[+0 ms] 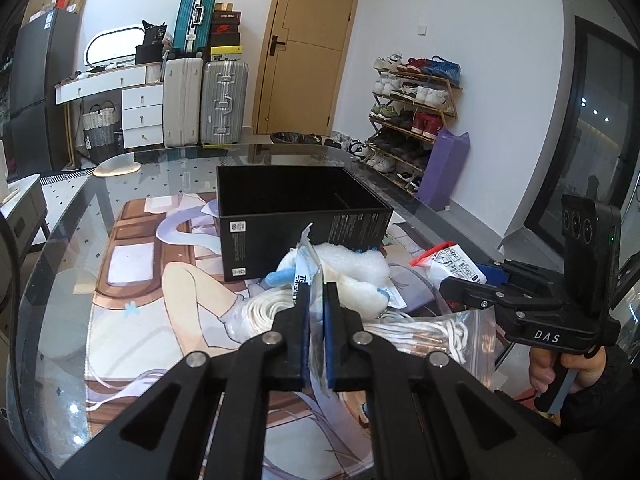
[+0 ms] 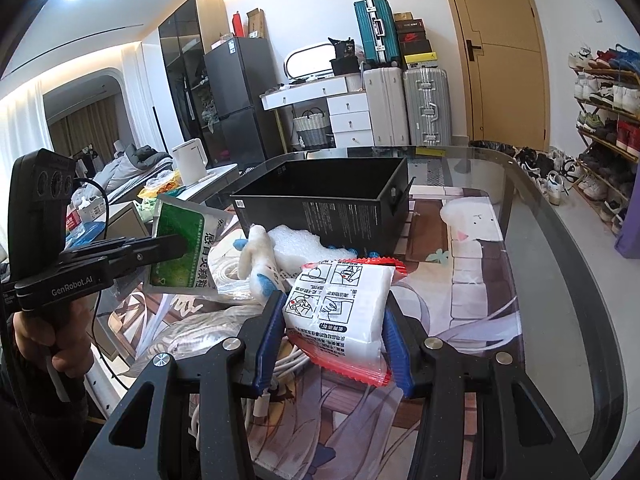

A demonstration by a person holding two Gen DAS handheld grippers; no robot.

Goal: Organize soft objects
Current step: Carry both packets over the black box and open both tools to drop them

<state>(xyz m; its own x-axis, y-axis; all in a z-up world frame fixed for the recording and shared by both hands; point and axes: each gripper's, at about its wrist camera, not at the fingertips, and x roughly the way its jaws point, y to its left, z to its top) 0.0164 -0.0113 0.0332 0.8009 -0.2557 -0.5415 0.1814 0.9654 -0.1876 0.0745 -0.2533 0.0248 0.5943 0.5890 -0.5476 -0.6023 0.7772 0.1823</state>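
My left gripper [image 1: 318, 294] is shut on a thin green-and-white sachet [image 1: 306, 254], held above the pile; the right wrist view shows that gripper [image 2: 179, 245] from the side, pinching the sachet [image 2: 194, 270]. My right gripper [image 2: 333, 314] is shut on a white pack with red edges [image 2: 340, 292], lifted just above the table; the left wrist view shows the pack [image 1: 454, 266] at the right. An open black box [image 1: 300, 208] [image 2: 320, 200] stands behind the pile. A white plush toy with blue spots [image 2: 256, 258] and a white foam sheet [image 1: 356, 266] lie in front of it.
Zip bags of coiled white rope [image 1: 420, 332] [image 2: 192, 340] and a white cable [image 2: 288, 364] lie on the printed mat [image 1: 160, 280]. The glass table's rim [image 2: 580, 280] curves at the right. Suitcases, a shoe rack [image 1: 412, 120] and a dresser stand beyond.
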